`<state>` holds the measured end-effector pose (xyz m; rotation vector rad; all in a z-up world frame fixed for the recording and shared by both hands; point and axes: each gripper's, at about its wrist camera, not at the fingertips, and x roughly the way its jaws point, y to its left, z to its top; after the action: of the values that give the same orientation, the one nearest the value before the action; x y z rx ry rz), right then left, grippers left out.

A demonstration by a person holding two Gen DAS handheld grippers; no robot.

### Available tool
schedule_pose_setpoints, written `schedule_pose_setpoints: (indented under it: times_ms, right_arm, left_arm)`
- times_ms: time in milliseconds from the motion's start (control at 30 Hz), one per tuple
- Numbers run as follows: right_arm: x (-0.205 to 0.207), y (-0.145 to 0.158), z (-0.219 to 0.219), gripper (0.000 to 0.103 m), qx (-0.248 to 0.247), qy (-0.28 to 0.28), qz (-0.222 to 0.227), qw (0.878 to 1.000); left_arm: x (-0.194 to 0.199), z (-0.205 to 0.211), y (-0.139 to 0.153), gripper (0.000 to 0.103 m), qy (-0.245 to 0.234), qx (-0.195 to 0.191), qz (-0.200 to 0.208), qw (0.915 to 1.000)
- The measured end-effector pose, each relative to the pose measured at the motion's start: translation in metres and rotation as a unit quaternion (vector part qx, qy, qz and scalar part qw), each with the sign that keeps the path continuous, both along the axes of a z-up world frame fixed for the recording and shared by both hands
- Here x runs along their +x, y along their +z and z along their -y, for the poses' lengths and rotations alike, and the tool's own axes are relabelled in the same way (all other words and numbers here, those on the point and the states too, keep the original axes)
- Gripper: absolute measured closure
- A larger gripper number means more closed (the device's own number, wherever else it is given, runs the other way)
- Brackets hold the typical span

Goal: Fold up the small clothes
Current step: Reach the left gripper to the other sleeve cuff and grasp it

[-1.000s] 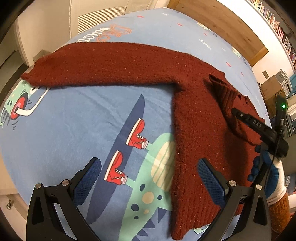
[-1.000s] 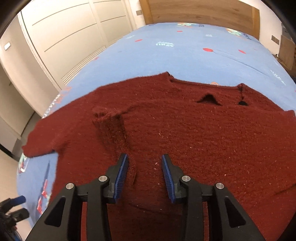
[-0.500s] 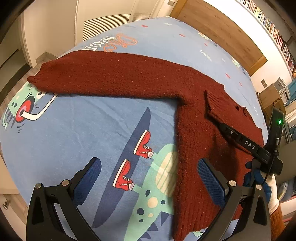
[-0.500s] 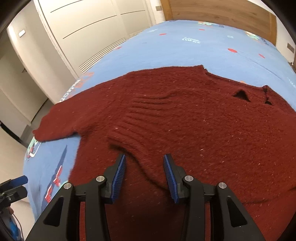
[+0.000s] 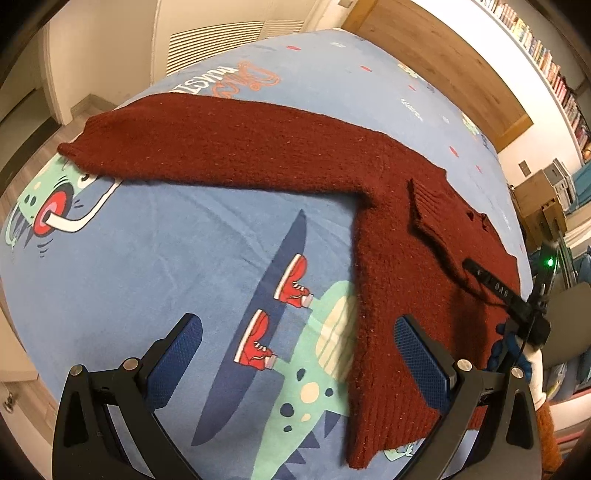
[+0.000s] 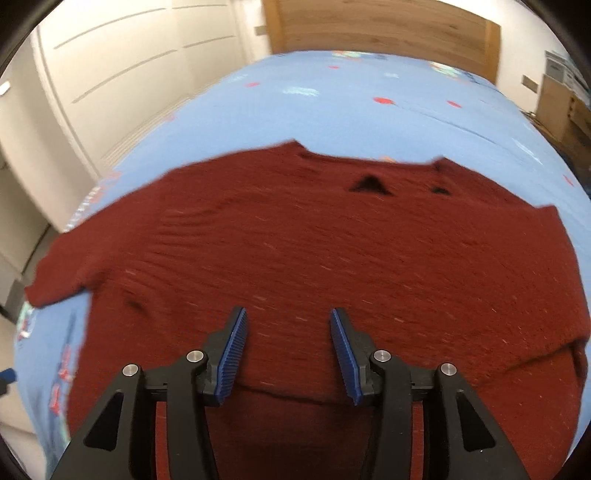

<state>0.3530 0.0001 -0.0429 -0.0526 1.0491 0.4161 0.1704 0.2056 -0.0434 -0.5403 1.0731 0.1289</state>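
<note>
A dark red knit sweater [image 5: 388, 236] lies flat on the blue printed bedspread [image 5: 166, 258], its long sleeve [image 5: 221, 140] stretched out to the left. My left gripper [image 5: 299, 354] hovers wide open above the sweater's lower left edge, nothing between its blue pads. In the right wrist view the same sweater [image 6: 332, 258] fills the frame, neckline at the far side. My right gripper [image 6: 286, 354] hangs over the sweater's body with its jaws opening; only the flat knit shows below the gap. The right gripper also shows in the left wrist view [image 5: 491, 288], held by a gloved hand [image 5: 517, 354].
The bed edge drops to a wooden floor [image 5: 22, 173] at the left. White wardrobe doors [image 6: 122, 81] and a wooden headboard [image 6: 380, 29] stand behind. Cardboard boxes [image 5: 543, 210] and bookshelves [image 5: 546, 70] lie to the right.
The right gripper has let go of a bunched fold of the sweater, opened wider and drawn back. The knit now lies flatter. The left gripper has risen slightly and stays open.
</note>
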Motion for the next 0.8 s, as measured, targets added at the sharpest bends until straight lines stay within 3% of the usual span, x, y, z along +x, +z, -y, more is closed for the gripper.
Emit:
schedule_pose_setpoints:
  times_ms: [200, 567, 800]
  right_arm:
    - [-0.014, -0.005, -0.002, 0.049, -0.002, 0.014, 0.003, 1.0]
    - [-0.026, 0.01, 0.017, 0.049, 0.018, 0.014, 0.005, 1.0]
    - [-0.027, 0.022, 0.023, 0.049, 0.036, 0.012, 0.012, 0.999]
  left_arm:
    - [-0.001, -0.007, 0.002, 0.001, 0.009, -0.018, 0.007, 0.9998]
    - [-0.007, -0.017, 0.013, 0.001, 0.002, -0.105, 0.051, 0.9932]
    - [-0.005, -0.021, 0.021, 0.001, -0.007, -0.136, 0.067, 0.9883]
